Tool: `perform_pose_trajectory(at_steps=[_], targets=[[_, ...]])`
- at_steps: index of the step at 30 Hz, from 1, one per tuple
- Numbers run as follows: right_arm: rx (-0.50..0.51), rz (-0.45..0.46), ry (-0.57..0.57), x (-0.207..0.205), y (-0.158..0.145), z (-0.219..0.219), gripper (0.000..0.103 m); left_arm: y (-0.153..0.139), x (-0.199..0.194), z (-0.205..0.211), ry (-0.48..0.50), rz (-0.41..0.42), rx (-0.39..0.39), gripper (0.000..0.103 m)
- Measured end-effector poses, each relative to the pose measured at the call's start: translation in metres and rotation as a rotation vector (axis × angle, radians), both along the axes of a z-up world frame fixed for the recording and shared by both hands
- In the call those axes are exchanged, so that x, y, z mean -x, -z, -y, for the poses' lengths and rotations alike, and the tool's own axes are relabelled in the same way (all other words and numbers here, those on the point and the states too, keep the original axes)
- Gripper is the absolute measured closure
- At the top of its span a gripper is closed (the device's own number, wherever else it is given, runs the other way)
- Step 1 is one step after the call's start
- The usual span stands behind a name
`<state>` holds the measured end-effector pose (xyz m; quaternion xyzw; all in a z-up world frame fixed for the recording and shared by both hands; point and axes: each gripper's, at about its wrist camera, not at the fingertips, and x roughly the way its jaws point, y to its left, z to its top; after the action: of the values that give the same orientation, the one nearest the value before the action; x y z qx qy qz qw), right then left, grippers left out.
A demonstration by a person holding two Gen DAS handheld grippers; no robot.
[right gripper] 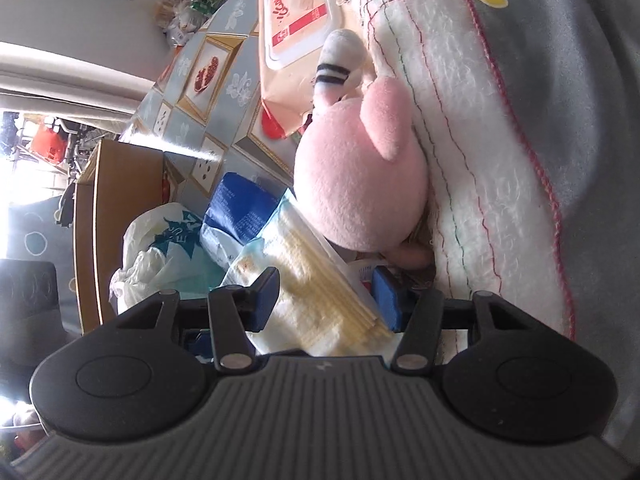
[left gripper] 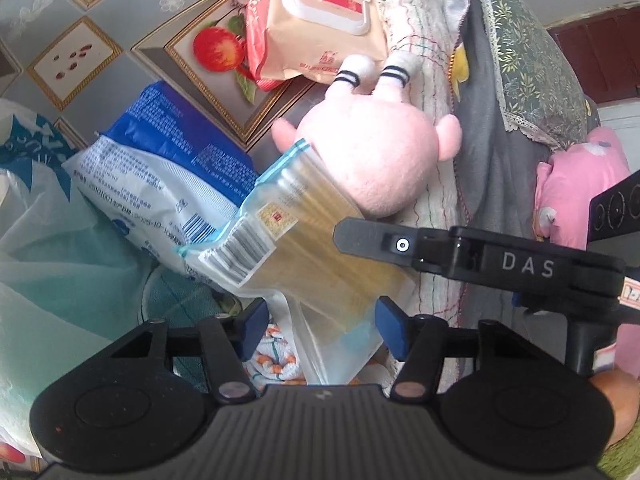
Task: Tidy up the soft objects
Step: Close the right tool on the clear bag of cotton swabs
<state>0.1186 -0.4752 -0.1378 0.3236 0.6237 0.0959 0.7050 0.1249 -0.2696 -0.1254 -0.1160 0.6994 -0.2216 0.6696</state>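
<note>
A clear packet of yellow sheets [left gripper: 316,240] is seen lying tilted over a blue and white pack [left gripper: 160,184], its far end against a pink plush toy [left gripper: 372,160]. The left gripper [left gripper: 322,330] is held partly open around the near end of that packet; whether its blue pads [left gripper: 390,326] press on the wrapper cannot be told. In the right wrist view the right gripper [right gripper: 326,302] is likewise set about the same packet [right gripper: 320,288], one pad [right gripper: 384,300] touching its edge, the other pad [right gripper: 266,300] just beside it, so a firm grip cannot be told. The toy is laid on a white fleecy blanket [right gripper: 480,184], beside a pack of wet wipes [left gripper: 320,20] on the counter [left gripper: 100,40] with its fruit-patterned cover. A pale plastic bag [left gripper: 48,240] is seen at the left
</note>
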Motion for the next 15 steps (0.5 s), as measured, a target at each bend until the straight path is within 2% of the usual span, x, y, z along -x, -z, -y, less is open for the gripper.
perform_pose_trajectory(at_steps=[2, 3, 15], targets=[[-0.014, 0.000, 0.004, 0.003, -0.002, 0.002, 0.064, -0.004, 0.001, 0.001, 0.017, 0.014, -0.003, 0.047], [-0.030, 0.000, 0.010, 0.005, -0.003, 0.003, 0.065, -0.007, 0.001, 0.002, 0.024, 0.023, -0.003, 0.049], [-0.086, 0.013, 0.089, 0.022, -0.023, 0.009, 0.069, -0.038, 0.002, -0.006, 0.052, 0.089, 0.047, 0.052]])
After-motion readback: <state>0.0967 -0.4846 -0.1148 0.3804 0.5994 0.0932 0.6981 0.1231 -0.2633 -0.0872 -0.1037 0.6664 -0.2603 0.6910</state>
